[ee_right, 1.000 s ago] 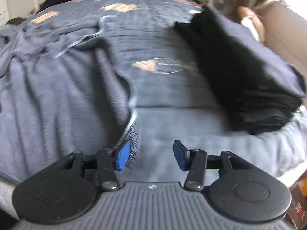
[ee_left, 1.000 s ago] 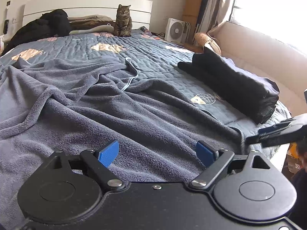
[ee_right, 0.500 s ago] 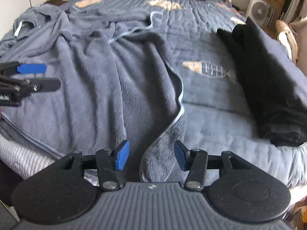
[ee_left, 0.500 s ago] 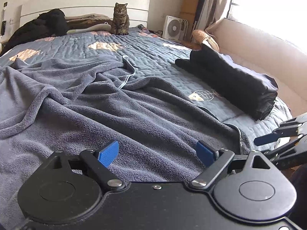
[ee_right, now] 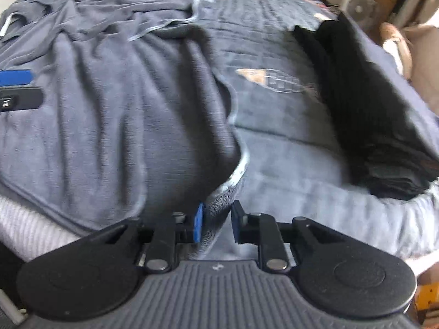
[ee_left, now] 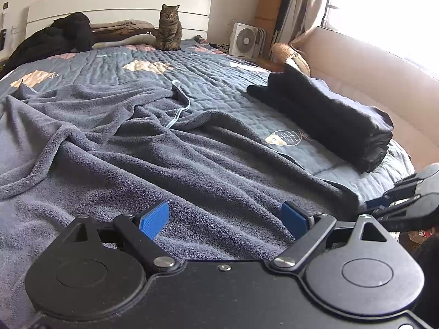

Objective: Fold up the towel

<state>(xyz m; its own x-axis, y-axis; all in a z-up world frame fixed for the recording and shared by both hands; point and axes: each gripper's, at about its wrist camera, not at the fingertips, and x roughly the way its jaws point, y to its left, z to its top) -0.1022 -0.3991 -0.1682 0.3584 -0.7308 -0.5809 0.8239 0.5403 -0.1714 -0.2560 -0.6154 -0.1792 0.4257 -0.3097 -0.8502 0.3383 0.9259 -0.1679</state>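
A large grey fleece towel (ee_left: 164,164) lies rumpled across the near half of the bed, its pale-trimmed edge curling toward the middle. My left gripper (ee_left: 225,219) hovers open just above the towel's near part, nothing between its blue pads. In the right wrist view the towel (ee_right: 109,123) hangs over the bed's front edge. My right gripper (ee_right: 216,219) has its fingers drawn in around the towel's near right corner, and the thick hem fills the gap. The right gripper (ee_left: 406,200) also shows at the left wrist view's right edge, and the left gripper (ee_right: 16,90) at the right wrist view's left edge.
A blue quilt (ee_left: 219,76) covers the bed. A folded black stack (ee_left: 329,115) lies on its right side. A tabby cat (ee_left: 170,27) sits by the headboard, next to dark clothing (ee_left: 55,38). A white fan (ee_left: 245,41) stands beyond the bed.
My right gripper moved down to the towel's near right corner and its fingers came together around it. The left gripper stayed open in about the same place.
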